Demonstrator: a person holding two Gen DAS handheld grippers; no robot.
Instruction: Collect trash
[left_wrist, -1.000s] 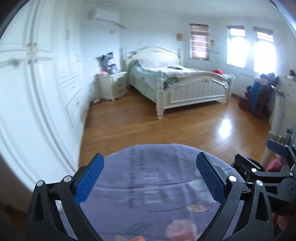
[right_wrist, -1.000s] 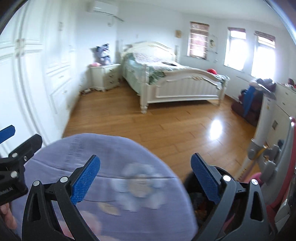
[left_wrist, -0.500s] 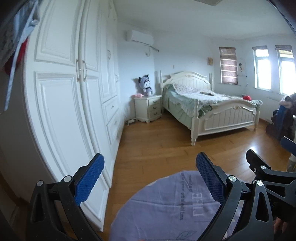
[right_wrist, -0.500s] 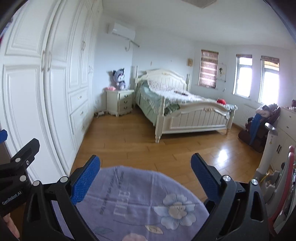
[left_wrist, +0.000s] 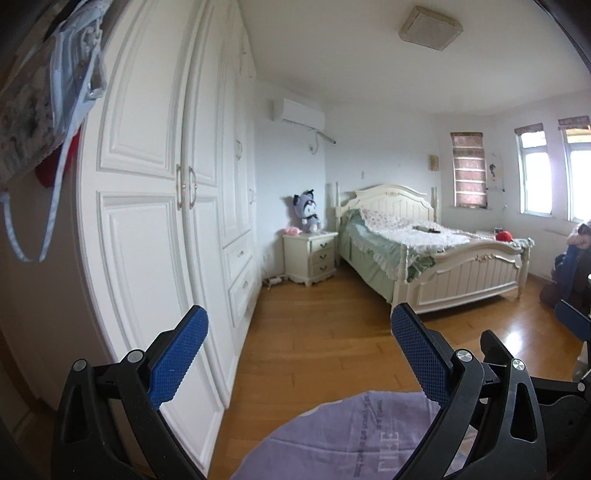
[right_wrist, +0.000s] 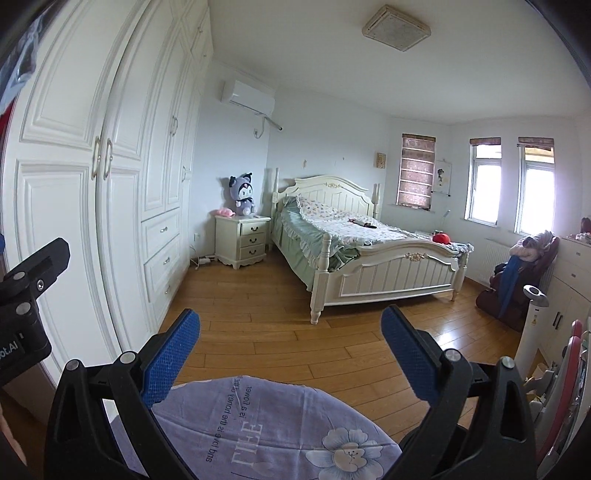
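Observation:
My left gripper (left_wrist: 297, 360) is open and empty, raised and looking across a bedroom. My right gripper (right_wrist: 290, 360) is open and empty too, level beside it. Below both lies a round purple flowered cloth surface (right_wrist: 266, 435), also in the left wrist view (left_wrist: 354, 439). A dark round container edge (right_wrist: 424, 446) shows at its right, partly hidden by my finger. I see no loose trash in either view. The right gripper's body (left_wrist: 532, 373) shows at the left view's right edge.
White wardrobe doors (left_wrist: 159, 221) stand close on the left. A white bed (right_wrist: 369, 258) and nightstand (right_wrist: 243, 240) with a plush toy stand at the far wall across wood floor (right_wrist: 295, 332). A white appliance (right_wrist: 532, 325) and dresser stand right.
Both grippers have tilted upward and back: the purple cloth has dropped low in both views, and the wardrobe, ceiling and far wall have come into view. Both grippers have stayed open.

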